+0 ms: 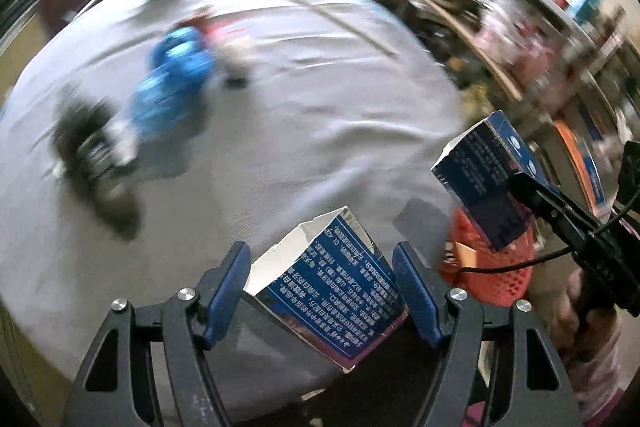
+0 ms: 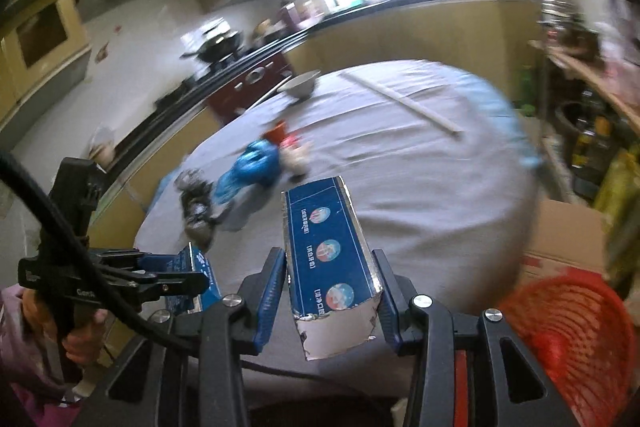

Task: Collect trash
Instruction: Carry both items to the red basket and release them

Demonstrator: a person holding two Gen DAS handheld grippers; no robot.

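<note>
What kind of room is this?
Most likely a home kitchen with a dining table. A black wok sits on a stove along the dark countertop, and a white ceramic bowl stands on the round grey-clothed table.

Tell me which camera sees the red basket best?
The right wrist view. There the red basket shows its mesh wall and open rim at the lower right, beside the table. In the left wrist view, the basket is mostly hidden behind the blue box piece in the right gripper.
</note>
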